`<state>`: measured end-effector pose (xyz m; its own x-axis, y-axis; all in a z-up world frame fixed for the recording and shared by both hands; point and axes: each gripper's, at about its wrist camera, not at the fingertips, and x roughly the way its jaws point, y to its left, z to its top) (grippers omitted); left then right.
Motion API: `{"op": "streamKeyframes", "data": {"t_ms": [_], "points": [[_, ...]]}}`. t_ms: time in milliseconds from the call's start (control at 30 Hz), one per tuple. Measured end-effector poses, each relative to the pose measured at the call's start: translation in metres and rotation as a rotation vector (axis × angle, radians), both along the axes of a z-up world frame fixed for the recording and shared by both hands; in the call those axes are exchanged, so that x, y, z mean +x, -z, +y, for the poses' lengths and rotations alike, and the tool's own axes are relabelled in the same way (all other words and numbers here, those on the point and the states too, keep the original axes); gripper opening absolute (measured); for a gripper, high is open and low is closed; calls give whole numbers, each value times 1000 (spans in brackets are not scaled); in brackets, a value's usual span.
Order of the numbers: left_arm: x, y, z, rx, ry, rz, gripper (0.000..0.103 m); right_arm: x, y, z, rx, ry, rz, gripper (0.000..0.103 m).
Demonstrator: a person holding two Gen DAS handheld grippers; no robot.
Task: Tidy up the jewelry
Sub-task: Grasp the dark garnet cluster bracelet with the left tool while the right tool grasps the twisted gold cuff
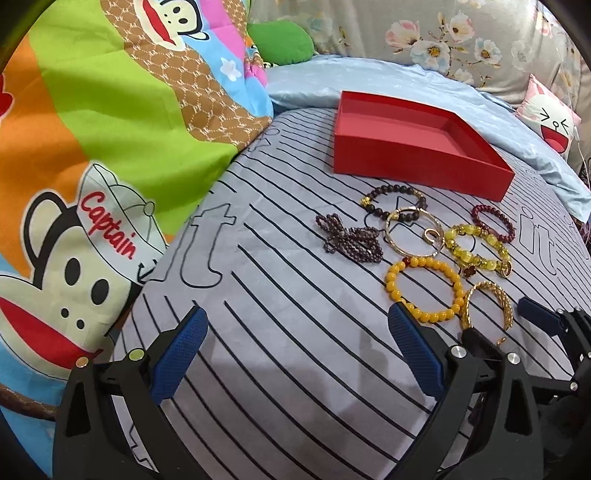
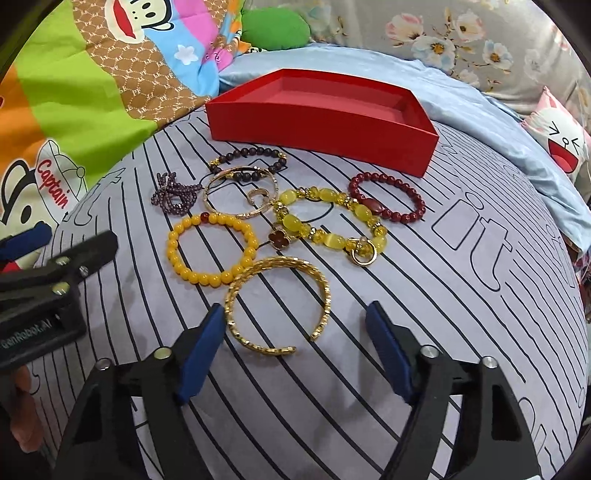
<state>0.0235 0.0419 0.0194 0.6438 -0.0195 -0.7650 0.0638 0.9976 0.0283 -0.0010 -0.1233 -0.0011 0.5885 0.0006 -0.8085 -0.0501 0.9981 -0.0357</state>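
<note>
Several bracelets lie on a grey striped sheet in front of an empty red box [image 1: 406, 151] [image 2: 325, 118]. A gold cuff [image 2: 279, 302] [image 1: 487, 306] lies nearest, just ahead of my open, empty right gripper [image 2: 295, 317]. Beyond it are a yellow bead bracelet [image 2: 212, 247] [image 1: 424, 288], a pale yellow stone bracelet [image 2: 328, 221], a dark red bead bracelet [image 2: 388, 201], a thin gold bangle [image 2: 240, 192], a dark bead bracelet [image 2: 247, 164] and a purple bead bundle [image 2: 173, 195] [image 1: 347, 238]. My left gripper [image 1: 295, 325] is open and empty, left of the pile.
A colourful cartoon-monkey quilt [image 1: 92, 147] rises on the left. A light blue sheet [image 1: 369, 77] and floral fabric [image 1: 443, 29] lie behind the box. A cartoon pillow [image 1: 550, 122] sits at the far right. The right gripper's fingertip [image 1: 532, 312] shows at the left wrist view's right edge.
</note>
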Motion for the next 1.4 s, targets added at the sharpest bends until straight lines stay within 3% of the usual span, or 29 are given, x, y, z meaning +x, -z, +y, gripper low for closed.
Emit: {"op": "streamKeyframes", "data": {"t_ms": [100,433,733,900,1067,1100,1300,1367,1400], "points": [[0,2,-4,1,14,4,94,1,-2,0,1,-6,-3,54],[9,3,-14,-13,38,9,94,-3,-7,-23,24,54,-6,54],[47,-5,-14,-60,13,-11,93,-4,-13,-46,61,108,-9,54],[65,2,-22,-51,17,6,87,-1,-12,-48,72,106,-6,54],[79,18,-26,-84,37,75,61,1,-13,-50,75,110,-2,54],[79,20,-27,-85,35,73,60,2,-13,-52,77,112,-2,54],[73,19,-27,-110,67,60,29,4,-13,-53,85,113,1,54],[73,18,-26,-128,78,66,13,4,-14,-52,85,109,0,54],[72,18,-25,-138,78,70,12,4,-15,-52,86,108,-1,54]]}}
